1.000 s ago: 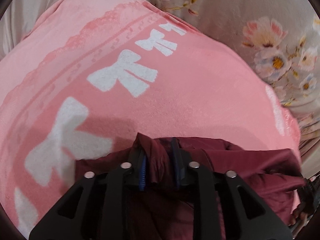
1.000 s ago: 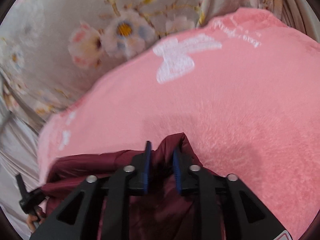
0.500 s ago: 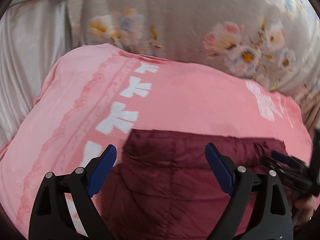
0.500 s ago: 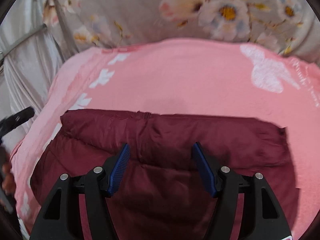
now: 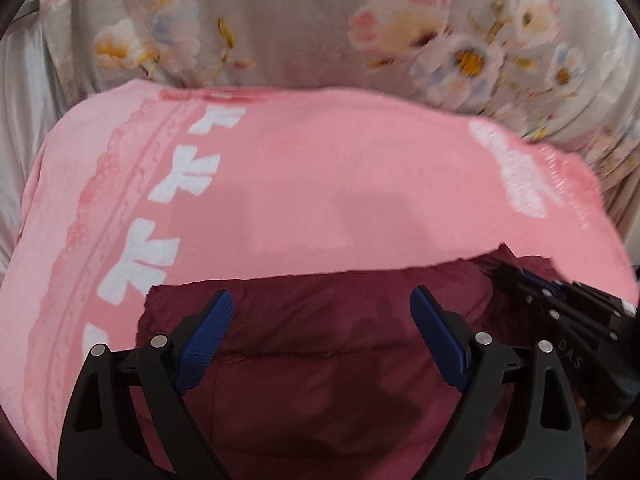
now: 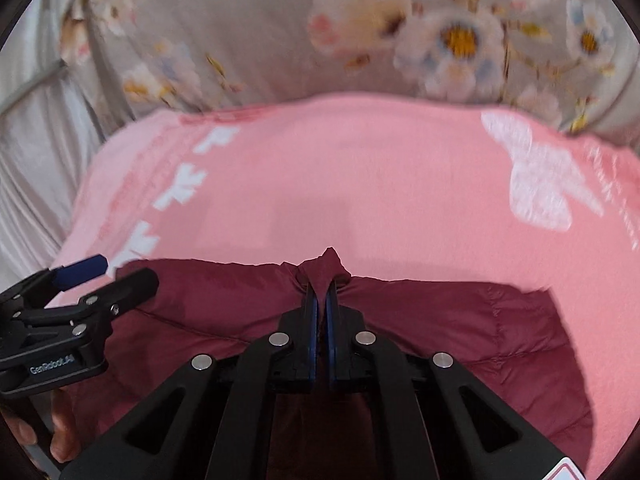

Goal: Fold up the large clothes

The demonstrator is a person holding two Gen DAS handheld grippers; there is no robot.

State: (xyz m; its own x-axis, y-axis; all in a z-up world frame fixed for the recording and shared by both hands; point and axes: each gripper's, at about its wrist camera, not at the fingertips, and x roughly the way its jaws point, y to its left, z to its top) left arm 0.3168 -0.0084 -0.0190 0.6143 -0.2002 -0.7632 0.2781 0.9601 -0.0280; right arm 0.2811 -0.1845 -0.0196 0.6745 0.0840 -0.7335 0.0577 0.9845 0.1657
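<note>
A dark red quilted jacket [image 5: 320, 360] lies folded on a pink blanket [image 5: 320, 200] with white bow prints. My left gripper [image 5: 320, 304] is open and empty, its blue pads spread above the jacket's far edge. My right gripper [image 6: 321, 300] is shut on a pinch of the jacket's far edge [image 6: 326, 264], which stands up between the pads. The jacket [image 6: 440, 340] spreads to both sides of it. The right gripper shows at the right of the left wrist view [image 5: 560, 312]; the left gripper shows at the left of the right wrist view [image 6: 80, 280].
The pink blanket [image 6: 360, 180] covers a bed with grey floral bedding [image 5: 320, 20] behind it. Pale grey cloth [image 6: 36, 128] hangs at the far left. A hand [image 6: 60, 432] holds the left gripper's handle.
One second ago both grippers were shut on the jacket. Both then opened and pulled back. Now the right gripper has shut again on the jacket's far edge; the left stays open.
</note>
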